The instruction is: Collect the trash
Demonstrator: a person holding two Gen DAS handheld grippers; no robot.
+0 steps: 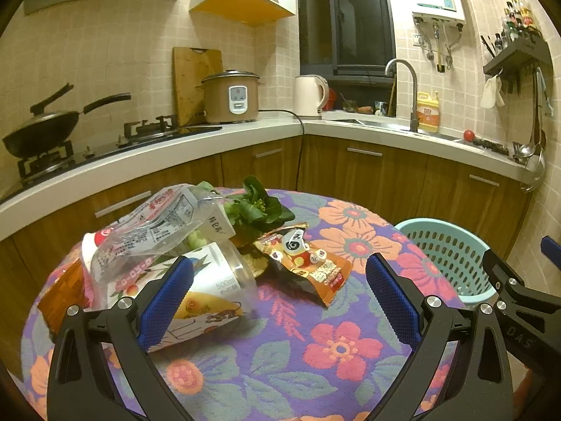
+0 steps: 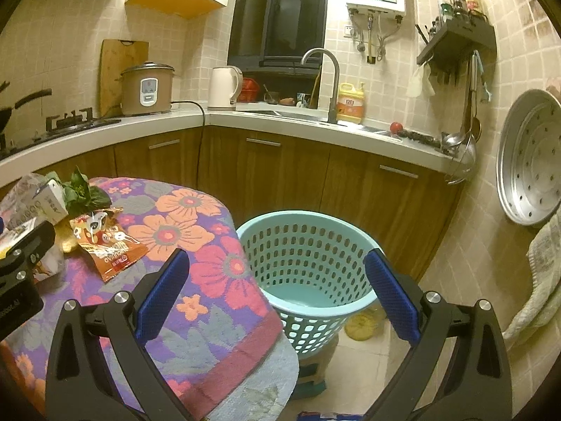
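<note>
Step in hand, as judged: first pick from the trash heap; nothing gripped yet. Left gripper (image 1: 280, 291): jaws wide apart, empty, above the floral table (image 1: 315, 343); right gripper (image 2: 277, 287): jaws wide apart, empty, aimed at the basket (image 2: 357, 301).

Method: close on one light item at a time; take the orange snack wrapper (image 1: 308, 263) by a flat edge, at 12 o'clock from the left gripper; carry toward 3 o'clock, release over the rim.

Trash: crumpled clear plastic bag (image 1: 147, 228); printed 500 ml cup (image 1: 210, 291) on its side; white carton (image 1: 219, 222); green leaves (image 1: 259, 207); all heaped, touching, at 10 to 12 o'clock. Basket: pale blue, perforated, looks empty.
</note>
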